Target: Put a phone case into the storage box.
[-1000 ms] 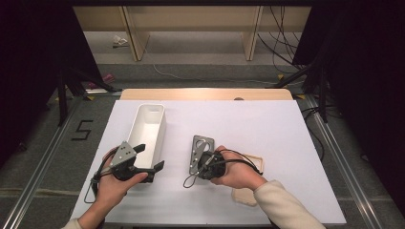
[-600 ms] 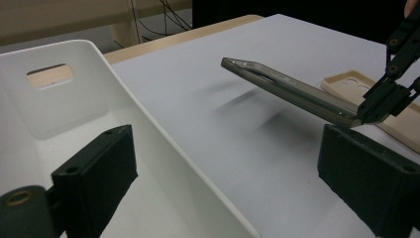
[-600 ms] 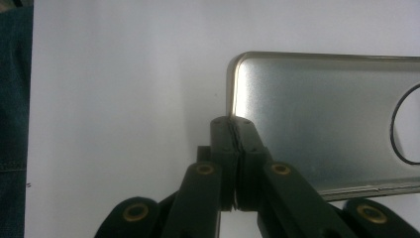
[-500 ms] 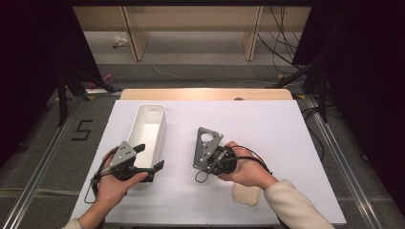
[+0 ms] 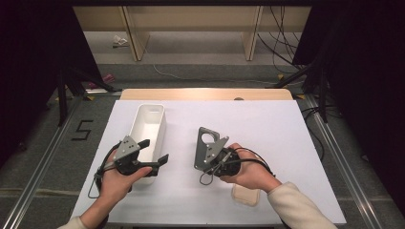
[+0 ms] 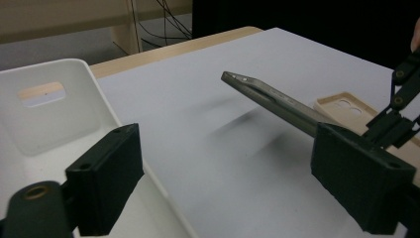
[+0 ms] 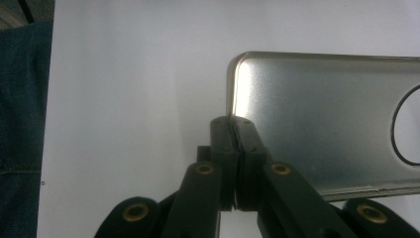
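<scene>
The right tongs [image 5: 206, 160] are pinching the metal plate [image 5: 206, 145]; the spread left tongs [image 5: 155, 151] are closing by the white box [image 5: 149, 125].

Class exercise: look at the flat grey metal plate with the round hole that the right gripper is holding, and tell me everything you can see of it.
The flat grey metal plate is thin, brushed and dull silver, with rounded corners and one large round hole near its far end. The right gripper, jaws shut, pinches its near edge and holds it tilted above the white table, far end raised; its shadow falls below it in the left gripper view. Nothing else touches it. A beige moulded tray lies behind the hand.
</scene>
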`<control>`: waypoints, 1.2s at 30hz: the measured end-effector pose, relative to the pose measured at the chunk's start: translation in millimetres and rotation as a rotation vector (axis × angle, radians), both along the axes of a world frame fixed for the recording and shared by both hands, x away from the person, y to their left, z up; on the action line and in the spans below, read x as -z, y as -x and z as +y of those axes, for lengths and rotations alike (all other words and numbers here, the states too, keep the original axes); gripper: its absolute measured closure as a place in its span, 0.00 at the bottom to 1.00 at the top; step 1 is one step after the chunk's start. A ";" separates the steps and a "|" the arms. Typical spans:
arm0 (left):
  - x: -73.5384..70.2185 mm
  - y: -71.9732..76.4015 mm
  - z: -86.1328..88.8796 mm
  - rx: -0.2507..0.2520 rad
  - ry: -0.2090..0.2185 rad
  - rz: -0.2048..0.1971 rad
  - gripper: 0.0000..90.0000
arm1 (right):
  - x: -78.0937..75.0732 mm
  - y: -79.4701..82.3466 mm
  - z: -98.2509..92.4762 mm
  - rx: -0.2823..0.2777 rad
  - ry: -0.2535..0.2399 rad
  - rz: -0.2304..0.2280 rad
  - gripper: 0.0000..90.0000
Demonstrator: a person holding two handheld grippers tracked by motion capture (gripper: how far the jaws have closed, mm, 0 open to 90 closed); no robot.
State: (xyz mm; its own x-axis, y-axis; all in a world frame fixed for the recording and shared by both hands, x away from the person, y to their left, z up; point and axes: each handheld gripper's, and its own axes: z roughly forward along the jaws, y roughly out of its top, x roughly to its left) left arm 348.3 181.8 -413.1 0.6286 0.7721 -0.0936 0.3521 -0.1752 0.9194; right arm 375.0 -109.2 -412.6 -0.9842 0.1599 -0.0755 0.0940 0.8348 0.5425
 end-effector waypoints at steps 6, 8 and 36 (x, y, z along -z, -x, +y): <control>-21.3 -25.7 -24.4 0.029 -0.043 0.059 0.18 | -1.5 4.7 2.7 0.006 -0.004 -0.012 0.99; -24.8 -35.8 -35.7 0.056 -0.054 0.097 0.19 | -2.1 5.6 3.8 -0.001 -0.006 -0.017 0.99; -6.3 -130.3 -107.2 0.015 -0.145 0.515 0.58 | -6.7 7.2 6.2 -0.001 -0.016 -0.047 0.99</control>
